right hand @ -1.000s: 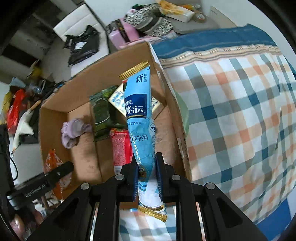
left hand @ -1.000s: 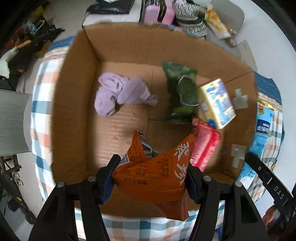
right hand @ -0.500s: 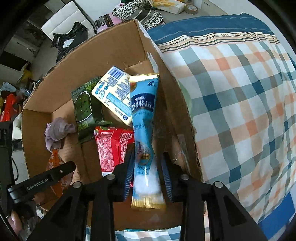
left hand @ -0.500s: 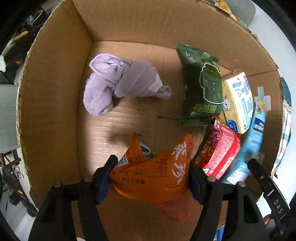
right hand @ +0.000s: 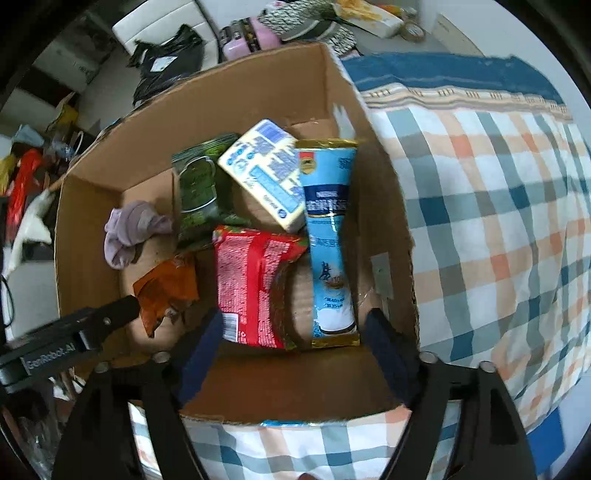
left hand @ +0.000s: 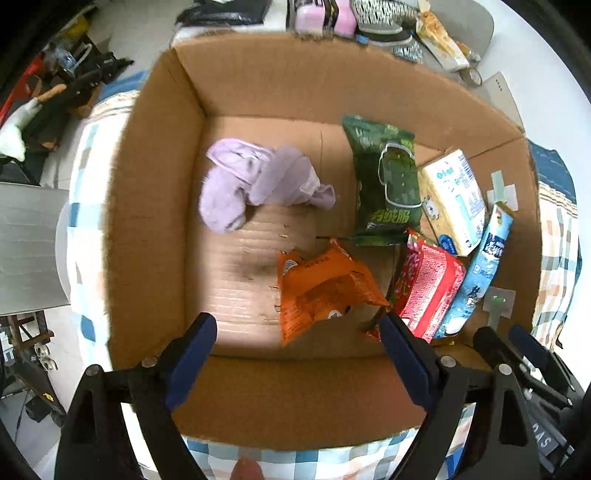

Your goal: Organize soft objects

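A cardboard box [left hand: 155,206] holds soft items: a lilac cloth [left hand: 255,181], a green packet [left hand: 388,184], a cream and blue pack [left hand: 454,199], a red packet [left hand: 428,288], an orange packet [left hand: 325,288] and a light blue pouch [left hand: 484,273]. My left gripper [left hand: 295,347] is open and empty above the box's near side, with the orange packet lying just beyond it. My right gripper [right hand: 295,336] is open and empty over the near wall, with the blue pouch [right hand: 328,243] and red packet [right hand: 255,284] lying on the box floor in front of it.
The box [right hand: 384,206] stands on a checked cloth [right hand: 498,229] with a blue border. Beyond the box lie a pink case [left hand: 317,14], striped shoes [left hand: 380,18] and a black bag [right hand: 166,59]. Clutter lies on the floor at the left [left hand: 48,96].
Both grippers have opened. The orange packet has dropped from the left gripper onto the box floor, and the blue pouch has dropped from the right gripper into the box by its right wall.
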`<state>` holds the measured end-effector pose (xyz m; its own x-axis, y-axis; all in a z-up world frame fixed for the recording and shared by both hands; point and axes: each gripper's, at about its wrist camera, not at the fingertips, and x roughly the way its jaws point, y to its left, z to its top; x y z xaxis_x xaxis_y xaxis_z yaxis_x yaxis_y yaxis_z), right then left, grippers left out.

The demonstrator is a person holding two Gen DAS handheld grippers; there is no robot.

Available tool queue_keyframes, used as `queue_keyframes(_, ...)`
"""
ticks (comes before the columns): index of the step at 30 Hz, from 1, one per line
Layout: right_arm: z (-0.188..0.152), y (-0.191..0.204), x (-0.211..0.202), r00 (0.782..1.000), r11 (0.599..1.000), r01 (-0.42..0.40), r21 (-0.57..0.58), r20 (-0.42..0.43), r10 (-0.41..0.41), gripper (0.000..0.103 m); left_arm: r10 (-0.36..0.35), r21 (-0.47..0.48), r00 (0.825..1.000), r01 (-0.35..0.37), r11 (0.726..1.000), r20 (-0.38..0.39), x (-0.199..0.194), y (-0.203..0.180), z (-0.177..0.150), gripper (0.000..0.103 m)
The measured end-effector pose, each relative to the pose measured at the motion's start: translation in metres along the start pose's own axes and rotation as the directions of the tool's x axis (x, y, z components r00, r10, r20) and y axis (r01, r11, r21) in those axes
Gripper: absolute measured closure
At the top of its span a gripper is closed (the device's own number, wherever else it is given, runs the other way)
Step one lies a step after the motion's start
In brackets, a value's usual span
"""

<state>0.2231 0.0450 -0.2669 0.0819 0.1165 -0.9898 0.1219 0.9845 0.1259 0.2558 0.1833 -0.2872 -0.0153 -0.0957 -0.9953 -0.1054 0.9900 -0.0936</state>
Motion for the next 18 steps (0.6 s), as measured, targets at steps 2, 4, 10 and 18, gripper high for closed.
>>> queue_keyframes(2, 0.000, 0.006, -0.006, 1.000, 0.999, 0.014, -0.029, 0.017, -0.013, 0.002, 0.014, -0.007, 0.999, -0.013, 1.000, 0.041, -0.013, 0.005, -0.008, 0.012)
queue_keyframes(4, -0.001, 0.011, -0.013, 0.999, 0.998, 0.037, -0.053, 0.039, -0.035, 0.000, 0.027, -0.009, 0.997, -0.026, 1.000, 0.074, -0.025, 0.004, -0.012, 0.012)
queue_keyframes(10, -0.004, 0.016, -0.030, 0.996, 0.993, 0.066, -0.098, 0.069, -0.059, 0.000, 0.062, -0.006, 0.986, -0.061, 0.998, 0.156, -0.051, 0.005, -0.022, 0.012)
queue_keyframes(18, -0.009, 0.018, -0.049, 0.995, 0.989, 0.066, -0.130, 0.080, -0.056, 0.000, 0.059, -0.027, 0.975, -0.055, 0.998, 0.212, -0.073, 0.006, -0.033, 0.012)
